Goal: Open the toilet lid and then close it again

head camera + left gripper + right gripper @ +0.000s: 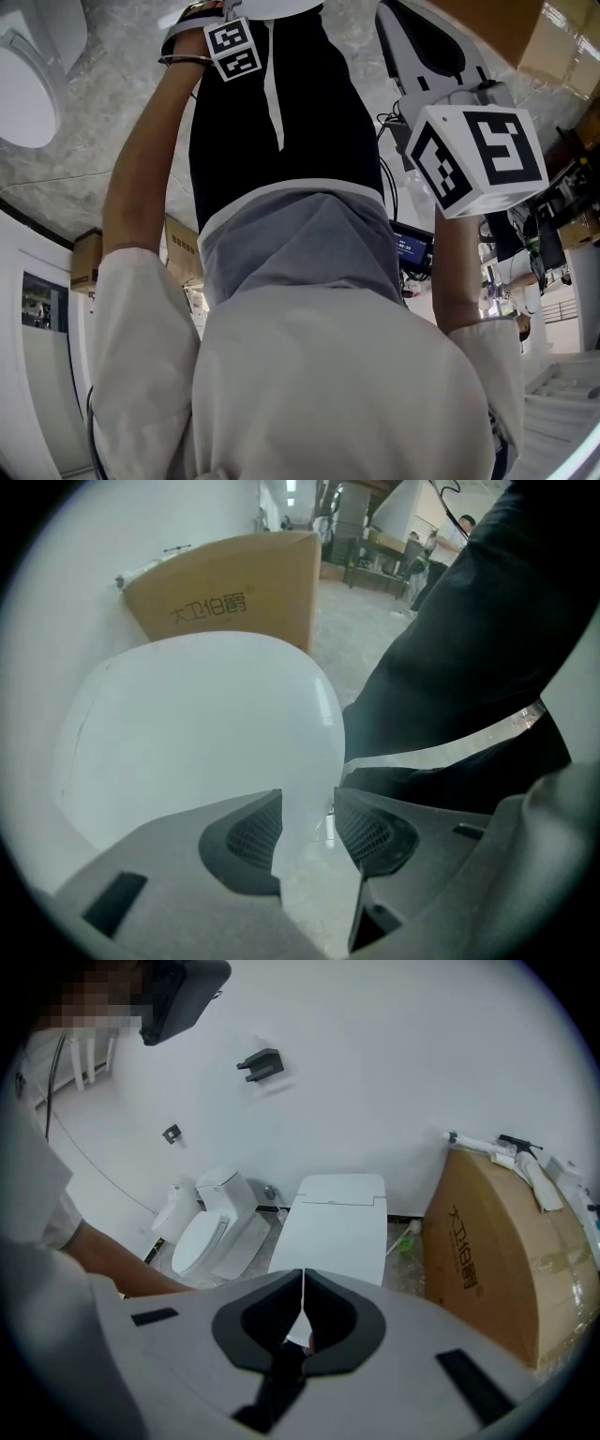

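Lying flat on its bowl, the toilet lid (197,733) is seen directly under the left gripper (307,799), whose jaws are held fairly wide apart. The lid's rounded front edge is framed in the gap between the two ribbed pads (255,834). Neither pad is seen pressing on it, so nothing is gripped, and whether a pad brushes the rim cannot be told.

The right gripper (302,1283) is held back from the lid and above it, pointed down toward it. Its jaws are brought fully together with nothing between them.

Close beside the lid's front edge, the person's dark trousers (469,639) are seen over a pale marbled floor (352,621). Behind the lid, the cistern (342,1188) is set against a white wall (375,1072). A black fitting (261,1063) is mounted on that wall, above and left of the lid.

To the lid's left in the right gripper view, a second toilet (208,1234) is placed, its lid also down. To the lid's right, a cardboard box (502,1251) is stood against the wall. It is shut and taped, so its contents are hidden, and white tubes (536,1183) are laid on top of it.
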